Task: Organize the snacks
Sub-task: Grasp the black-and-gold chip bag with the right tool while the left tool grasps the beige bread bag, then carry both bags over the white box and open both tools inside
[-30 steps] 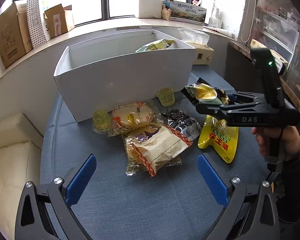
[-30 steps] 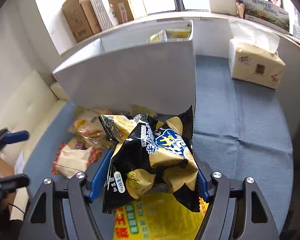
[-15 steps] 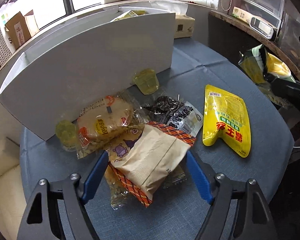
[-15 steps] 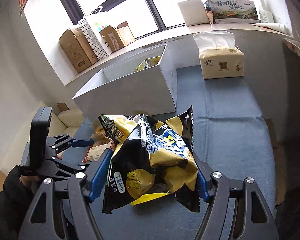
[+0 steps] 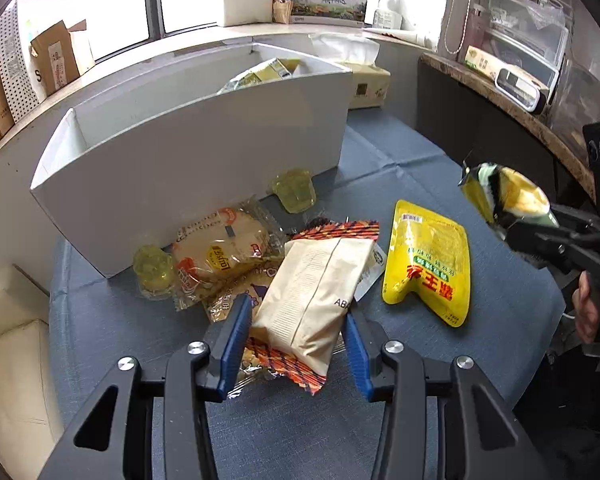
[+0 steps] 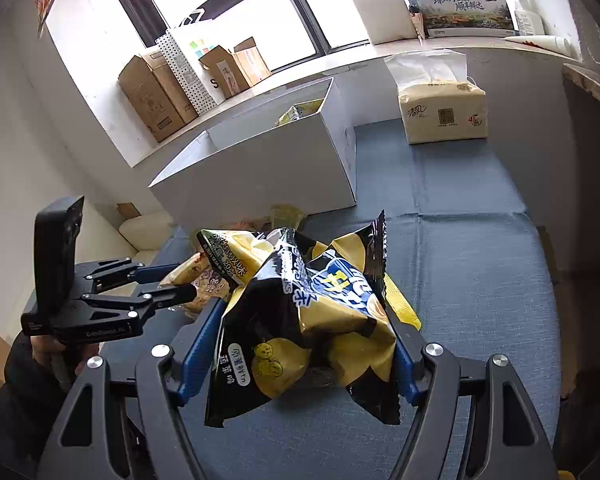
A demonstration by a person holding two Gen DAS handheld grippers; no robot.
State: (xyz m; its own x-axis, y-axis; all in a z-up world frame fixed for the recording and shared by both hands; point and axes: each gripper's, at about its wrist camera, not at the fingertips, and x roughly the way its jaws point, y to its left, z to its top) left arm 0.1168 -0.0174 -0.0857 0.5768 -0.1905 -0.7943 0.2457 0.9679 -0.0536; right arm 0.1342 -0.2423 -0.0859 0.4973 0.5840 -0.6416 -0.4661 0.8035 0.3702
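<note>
**Closing on the beige packet while the crisp bag waited**

Found the left gripper (image 5: 296, 320) low in the left wrist view, fingers closing on the beige paper-look snack packet with orange-red patterned edges (image 5: 312, 292), blue pads already against both long sides. Saw that packet lying atop the snack heap at centre frame, partly covering a round bun in a clear wrapper (image 5: 220, 252) and other wrappers. Noted the yellow flat pouch (image 5: 428, 264) just to its right on the blue cloth-covered surface (image 5: 420, 168), and the white rectangular box (image 5: 188, 168) behind the heap.

Found the right gripper (image 6: 304, 320) at lower centre of its own view, fingers clamped on the black-and-yellow crisp bag (image 6: 284, 356), held above the surface.

Judged the step in hand as securing the packet. Thought it best to finish the squeeze gently, enough to hold without crushing the contents, then lift straight up to shed the clear wrapper beneath. Reckoned the near end an off-centre hold, likely to sag. Considered clearing the box's front wall before release.
</note>
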